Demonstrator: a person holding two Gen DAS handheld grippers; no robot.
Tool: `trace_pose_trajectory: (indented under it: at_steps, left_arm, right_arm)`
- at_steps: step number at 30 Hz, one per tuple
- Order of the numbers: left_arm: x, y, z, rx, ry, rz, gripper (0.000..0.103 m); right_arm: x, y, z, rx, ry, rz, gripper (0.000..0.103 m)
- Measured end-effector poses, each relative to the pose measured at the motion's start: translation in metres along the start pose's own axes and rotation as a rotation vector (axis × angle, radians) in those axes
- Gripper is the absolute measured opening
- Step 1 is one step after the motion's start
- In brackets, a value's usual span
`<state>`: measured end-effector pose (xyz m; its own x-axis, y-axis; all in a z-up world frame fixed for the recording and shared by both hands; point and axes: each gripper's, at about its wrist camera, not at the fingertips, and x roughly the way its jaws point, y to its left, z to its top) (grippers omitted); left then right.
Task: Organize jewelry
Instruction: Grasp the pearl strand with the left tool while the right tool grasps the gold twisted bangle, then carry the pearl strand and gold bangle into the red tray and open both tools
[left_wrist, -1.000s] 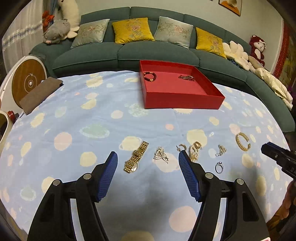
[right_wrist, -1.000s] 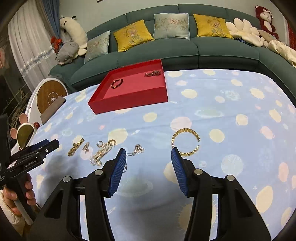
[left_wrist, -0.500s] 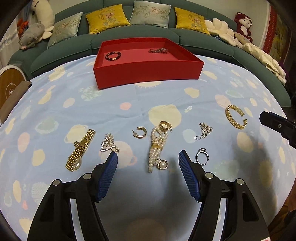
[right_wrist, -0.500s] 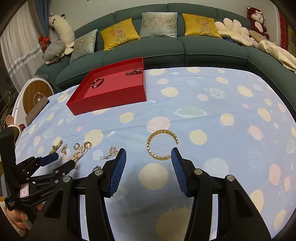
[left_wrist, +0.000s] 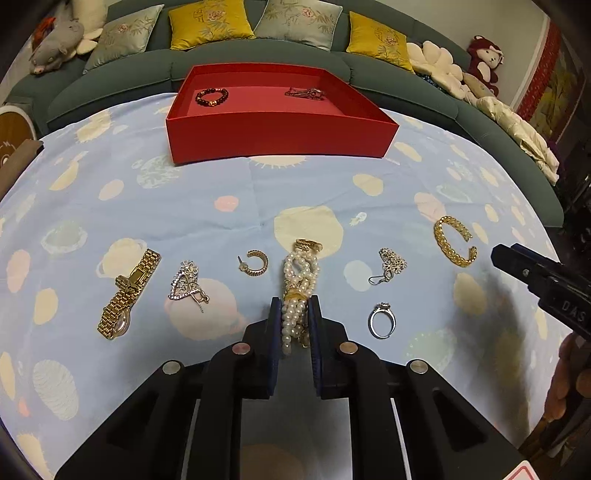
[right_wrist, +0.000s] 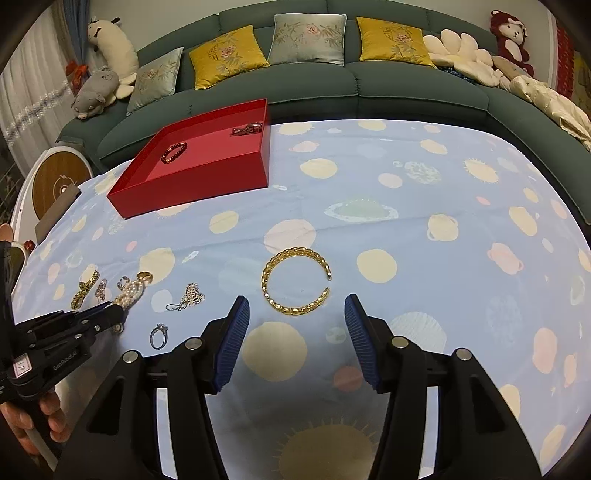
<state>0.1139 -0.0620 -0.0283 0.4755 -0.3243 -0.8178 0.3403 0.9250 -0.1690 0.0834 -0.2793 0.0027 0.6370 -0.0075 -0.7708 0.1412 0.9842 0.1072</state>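
My left gripper (left_wrist: 294, 308) is shut on the near end of a pearl bracelet (left_wrist: 300, 280) that lies on the blue cloth; it also shows in the right wrist view (right_wrist: 130, 292). My right gripper (right_wrist: 295, 310) is open, just in front of a gold cuff bracelet (right_wrist: 295, 282), which also shows in the left wrist view (left_wrist: 453, 240). A red tray (left_wrist: 280, 138) at the far side holds a dark bead bracelet (left_wrist: 211, 96) and a chain piece (left_wrist: 306, 93).
On the cloth lie a gold watch (left_wrist: 127, 293), a heart brooch (left_wrist: 186, 282), a gold hoop earring (left_wrist: 254, 263), a flower earring (left_wrist: 391, 266) and a silver ring (left_wrist: 382, 320). A green sofa (right_wrist: 332, 85) with cushions curves behind the table.
My left gripper moved forward over the pearl bracelet and shut on it. My right gripper drew closer to the gold cuff and stayed open.
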Motion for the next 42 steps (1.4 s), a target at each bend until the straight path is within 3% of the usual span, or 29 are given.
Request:
trace_pose_trajectory:
  at_steps: [3,5,16,21,27,35,42]
  left_arm:
    - [-0.012,0.001,0.0,0.0,-0.019,-0.009,0.011]
    - [-0.02,0.002,0.001,-0.003,-0.032,-0.01,0.011]
    - [-0.045,0.025,0.003,-0.054,-0.063,-0.012,0.011]
    - [-0.047,0.033,0.002,-0.062,-0.072,0.003,0.011]
    - [-0.048,0.033,0.002,-0.058,-0.074,0.003,0.011]
    - [-0.045,0.032,0.006,-0.062,-0.07,0.001,0.011]
    - [-0.059,0.025,0.026,-0.072,-0.117,-0.024,0.011]
  right_arm:
    - [0.01,0.0,0.004,-0.023,0.002,0.003,0.074]
    - [0.019,0.002,0.006,-0.048,0.014,0.002,0.076]
    - [0.061,0.002,0.012,-0.055,0.086,-0.01,0.077]
    - [0.066,0.005,0.012,-0.075,0.07,-0.04,0.077]
    - [0.063,0.008,0.012,-0.097,0.058,-0.048,0.054]
    - [0.055,0.01,0.011,-0.07,0.049,-0.019,0.054]
    - [0.026,0.035,0.026,-0.078,-0.023,0.057,0.054]
